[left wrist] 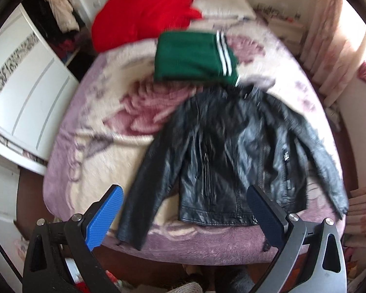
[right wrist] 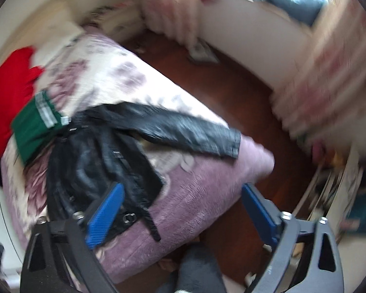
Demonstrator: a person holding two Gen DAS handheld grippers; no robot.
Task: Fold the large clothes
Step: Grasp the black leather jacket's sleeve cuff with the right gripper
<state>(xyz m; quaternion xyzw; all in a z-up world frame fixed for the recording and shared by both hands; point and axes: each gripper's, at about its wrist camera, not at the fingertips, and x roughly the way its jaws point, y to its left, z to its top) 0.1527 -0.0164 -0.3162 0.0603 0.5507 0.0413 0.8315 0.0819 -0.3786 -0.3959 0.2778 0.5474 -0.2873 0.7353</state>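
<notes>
A black leather jacket (left wrist: 234, 151) lies spread front-up on the bed (left wrist: 90, 127), sleeves out to both sides. My left gripper (left wrist: 185, 190) hangs open above the jacket's hem, its blue pads (left wrist: 105, 217) wide apart with nothing between them. In the right wrist view the same jacket (right wrist: 102, 158) lies at the bed's corner, one sleeve (right wrist: 188, 131) stretched toward the edge. My right gripper (right wrist: 183, 190) is open over the purple blanket (right wrist: 197, 183) beside the jacket's hem, holding nothing. Both views are motion-blurred.
A folded green garment (left wrist: 192, 56) with white stripes lies just beyond the jacket's collar, and a red garment (left wrist: 144, 12) sits further back by the pillow. A white wardrobe (left wrist: 29, 102) stands left of the bed. Dark wooden floor (right wrist: 231, 92) and cluttered piles (right wrist: 329, 112) flank the right side.
</notes>
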